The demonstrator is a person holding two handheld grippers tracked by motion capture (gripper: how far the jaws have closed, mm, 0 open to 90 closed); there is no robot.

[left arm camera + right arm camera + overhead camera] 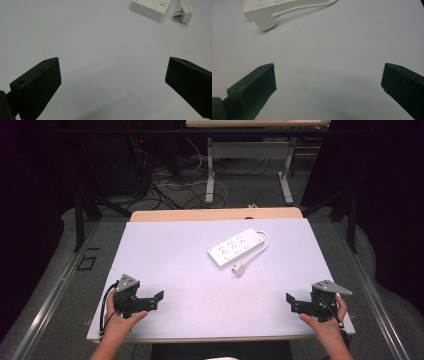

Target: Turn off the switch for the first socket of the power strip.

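I have touched nothing yet: the power strip (235,248) lies mid-worktop, its plug (239,269) loose beside it. My left gripper (158,299) and right gripper (291,302) wait near the front edge, jaws apart, well short.

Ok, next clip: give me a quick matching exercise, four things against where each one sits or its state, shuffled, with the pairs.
Things:
1. power strip
2. plug
3. left gripper
4. right gripper

Places or states:
A. open, near the table's front right
B. lies toward the far middle of the white table
C. open, near the table's front left
D. lies just in front of the strip, at the end of its cable

Pairs: 1-B, 2-D, 3-C, 4-A
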